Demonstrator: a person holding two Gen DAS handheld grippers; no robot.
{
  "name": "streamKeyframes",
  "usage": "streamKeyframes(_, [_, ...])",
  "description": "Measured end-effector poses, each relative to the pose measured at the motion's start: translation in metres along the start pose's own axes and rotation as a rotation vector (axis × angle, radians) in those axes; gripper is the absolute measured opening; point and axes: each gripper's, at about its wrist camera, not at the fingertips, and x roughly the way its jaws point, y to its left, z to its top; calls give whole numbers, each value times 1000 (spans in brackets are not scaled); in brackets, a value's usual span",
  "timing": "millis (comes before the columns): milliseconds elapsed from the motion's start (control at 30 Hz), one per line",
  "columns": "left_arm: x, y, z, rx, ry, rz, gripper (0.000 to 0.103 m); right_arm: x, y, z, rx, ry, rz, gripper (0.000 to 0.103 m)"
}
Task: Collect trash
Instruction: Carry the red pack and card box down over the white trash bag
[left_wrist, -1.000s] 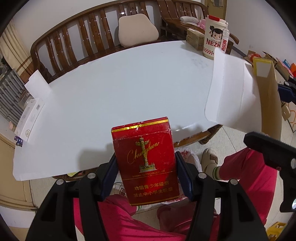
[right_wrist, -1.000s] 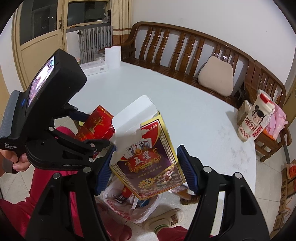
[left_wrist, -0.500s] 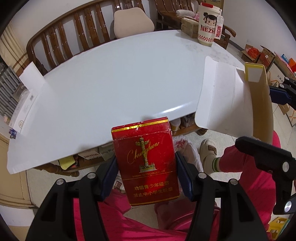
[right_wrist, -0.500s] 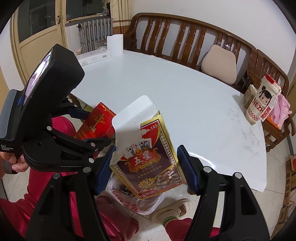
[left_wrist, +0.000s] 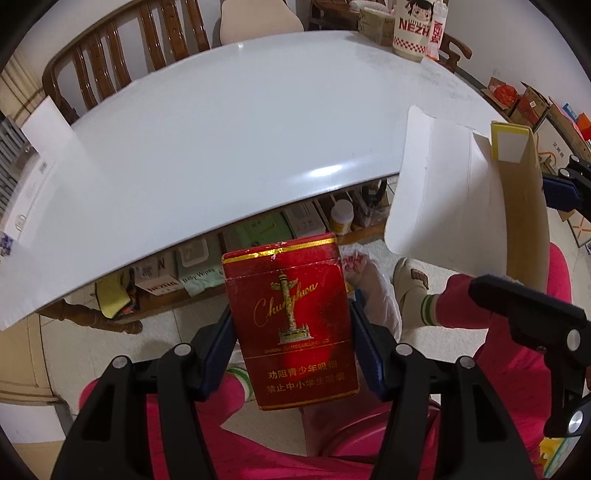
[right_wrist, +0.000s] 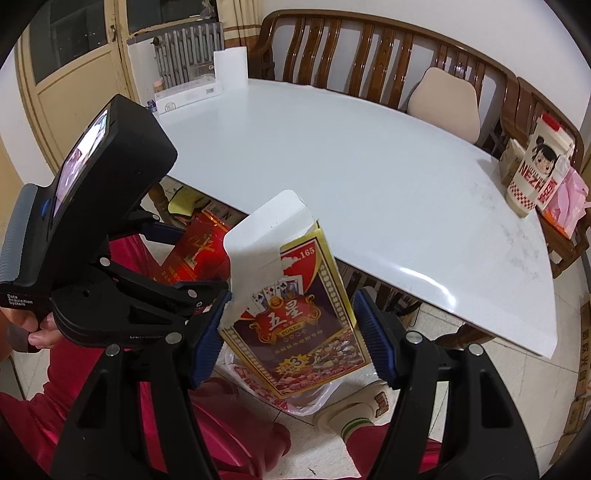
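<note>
A red cigarette pack (left_wrist: 291, 325) stands upright between the blue pads of my left gripper (left_wrist: 291, 343), which is shut on it. My right gripper (right_wrist: 291, 332) is shut on a playing-card box (right_wrist: 295, 317) whose white flap hangs open at the top. In the left wrist view the same card box (left_wrist: 443, 192) shows at the right. Both hands are held side by side below the front edge of the white table (left_wrist: 221, 147). Under them on the floor lies a thin plastic bag (right_wrist: 306, 398), partly hidden by the box.
A person's legs in pink trousers (left_wrist: 517, 295) and a slipper (left_wrist: 410, 273) are beside the bag. A Nezha cup (right_wrist: 535, 170) stands at the table's far right end. A wooden bench (right_wrist: 369, 48) runs behind. Boxes (left_wrist: 166, 269) fill the shelf under the table.
Both grippers have sunk from tabletop height to below the table's front edge, each keeping its item. The shelf under the table and more of the floor have come into view.
</note>
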Motion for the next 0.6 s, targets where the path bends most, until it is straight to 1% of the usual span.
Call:
streamKeyframes(333, [39, -3, -11, -9, 67, -13, 58, 31, -1, -17, 34, 45, 17, 66])
streamKeyframes(600, [69, -2, -18, -13, 136, -25, 58, 58, -5, -33, 49, 80, 6, 66])
